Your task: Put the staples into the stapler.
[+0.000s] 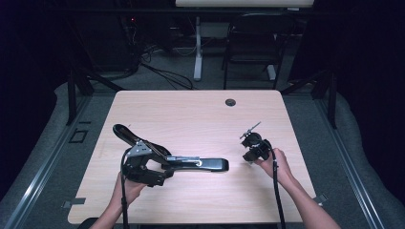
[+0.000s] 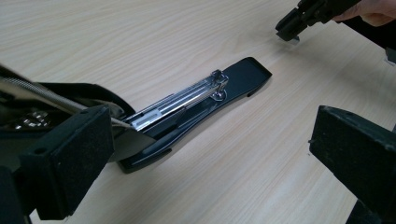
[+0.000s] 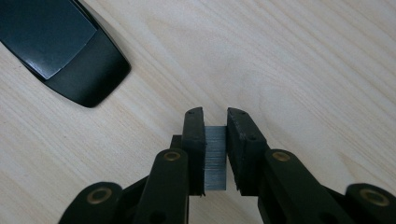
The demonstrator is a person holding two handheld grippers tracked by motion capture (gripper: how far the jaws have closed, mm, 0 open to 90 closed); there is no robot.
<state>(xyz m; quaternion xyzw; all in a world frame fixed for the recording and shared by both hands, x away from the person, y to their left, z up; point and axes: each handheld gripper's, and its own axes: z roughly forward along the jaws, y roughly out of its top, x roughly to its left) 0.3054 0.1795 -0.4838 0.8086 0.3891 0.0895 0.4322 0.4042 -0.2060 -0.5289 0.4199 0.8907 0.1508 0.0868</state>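
Staples (image 3: 215,158), one grey strip, pinched between my right gripper (image 1: 251,143) pads near the table's (image 1: 191,112) right edge, ready for loading. Stapler (image 1: 191,162) lies opened mid-table, front half; my left gripper (image 1: 143,167), jaws spread, holds its raised top back, baring the magazine.

Stapler (image 2: 196,109): gloss black base, chrome magazine rail opened up. Staple strip (image 3: 215,161): dull grey, finely lined, seen clamped between black pads of the right hand-held gripper (image 3: 215,140). Counter (image 1: 191,114): pale wood grain, a dark grommet noted at 12 o'clock.
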